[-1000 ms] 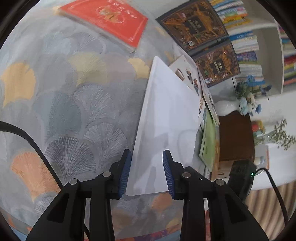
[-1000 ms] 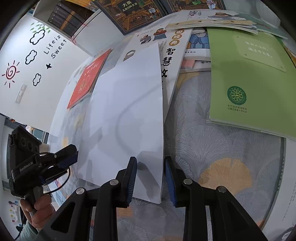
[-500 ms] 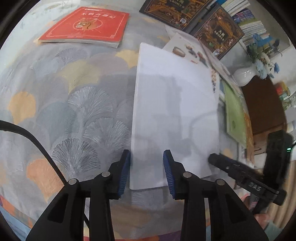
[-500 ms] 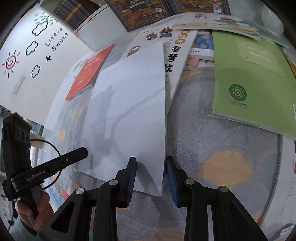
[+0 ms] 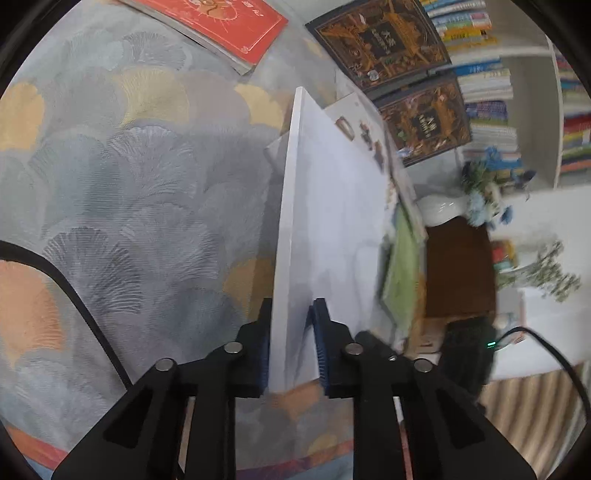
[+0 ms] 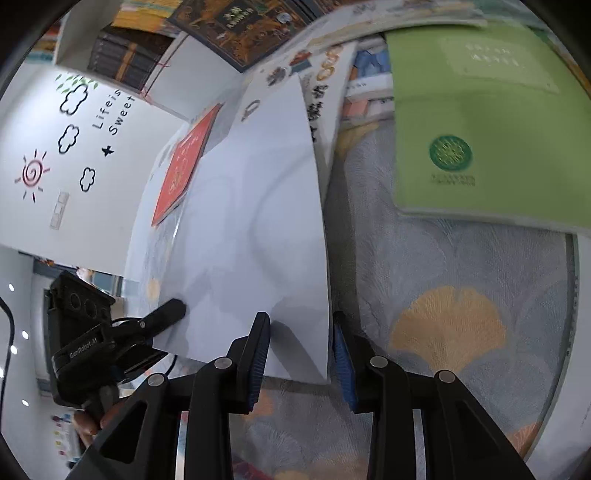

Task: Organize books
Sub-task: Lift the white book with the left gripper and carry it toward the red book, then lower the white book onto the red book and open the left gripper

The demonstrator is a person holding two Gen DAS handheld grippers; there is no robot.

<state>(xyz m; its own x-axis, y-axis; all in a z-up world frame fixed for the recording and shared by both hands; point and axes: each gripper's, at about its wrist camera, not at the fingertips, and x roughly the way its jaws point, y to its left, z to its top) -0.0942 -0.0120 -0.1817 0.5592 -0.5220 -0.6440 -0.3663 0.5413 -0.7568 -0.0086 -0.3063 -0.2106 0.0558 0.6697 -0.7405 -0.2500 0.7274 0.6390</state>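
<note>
A plain white book lies on the patterned tablecloth, its left edge tipped up. My left gripper has its jaws closing over the book's near left corner, and both blue pads press on it. In the right wrist view the same white book has its near right corner between the jaws of my right gripper, which stands open with the pads apart from the cover. The left gripper's fingers show there at the book's near left edge, with a hand below them.
A red book lies at the far left of the cloth. Two dark ornate books and an illustrated white book lie beyond the white one. A green book lies to its right. A bookshelf and a white vase stand past the table.
The left jaws have come together on the white book's near left corner, and that side of the book has tipped up. The right gripper still straddles the near right corner.
</note>
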